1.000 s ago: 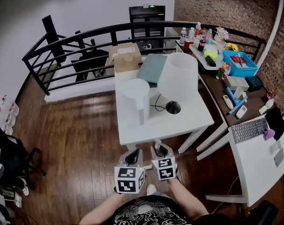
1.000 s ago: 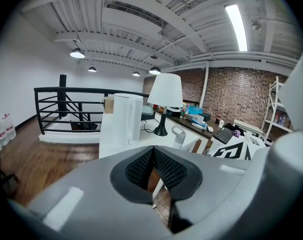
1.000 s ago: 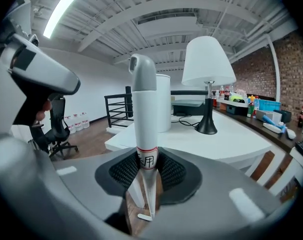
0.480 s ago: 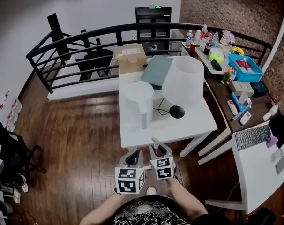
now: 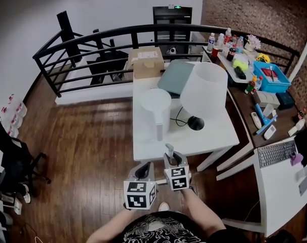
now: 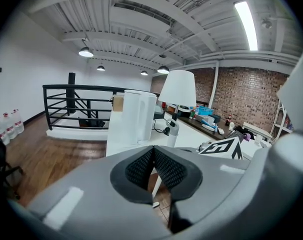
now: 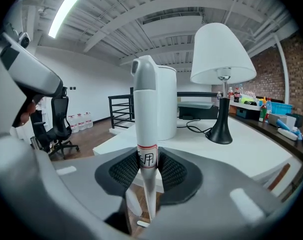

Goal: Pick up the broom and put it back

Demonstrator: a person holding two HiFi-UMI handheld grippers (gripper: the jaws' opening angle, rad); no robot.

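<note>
Nearest us, our left tool [image 6: 152, 168] has its jaws together on nothing. Just beside it, our right tool [image 7: 147, 173] is clamped on the broom handle [image 7: 145, 104]. The handle stands upright through the jaws, its brush end hidden below. Beyond stands the white table [image 7: 271, 149]. We judge the right hand alone carries the broom back.

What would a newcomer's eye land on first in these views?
The pale broom handle, upright and clamped in the right gripper, fills the middle of the right gripper view. Beyond it, on the white table, stand a big white-shaded lamp and a tall white cylinder. The left gripper is shut and empty.
</note>
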